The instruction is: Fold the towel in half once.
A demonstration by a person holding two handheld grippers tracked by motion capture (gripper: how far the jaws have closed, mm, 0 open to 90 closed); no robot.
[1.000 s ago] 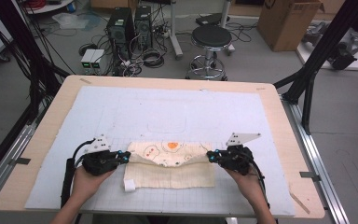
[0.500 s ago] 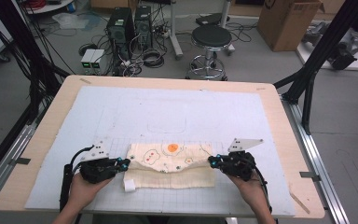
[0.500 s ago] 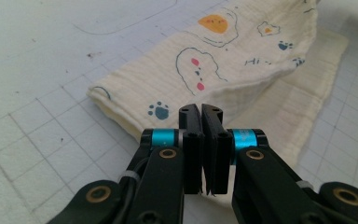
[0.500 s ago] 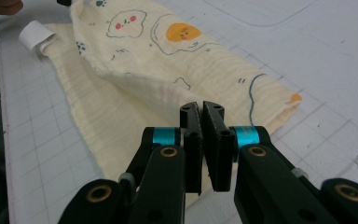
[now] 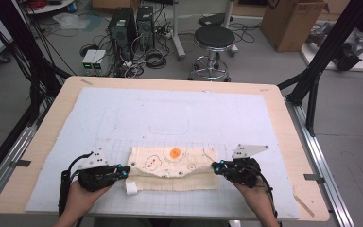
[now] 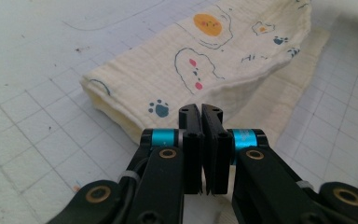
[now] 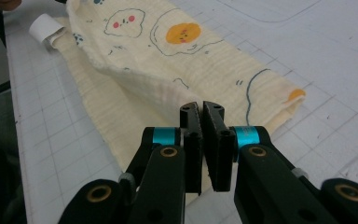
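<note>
- Two grippers, left gripper and right gripper, pinched shut on opposite ends of cloth.
- Long axis left-right across lower frame; folded edge between both, equally near.

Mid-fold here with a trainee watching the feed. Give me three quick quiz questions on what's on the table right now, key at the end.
1. True or false: the left gripper and right gripper both have their jaws closed.
2. What does each gripper pinch?
3. The white label sits nearer: A) left gripper, B) right gripper.

Key
1. True.
2. An edge of the upper fold of the printed cream cloth, one at each end.
3. A.
</note>
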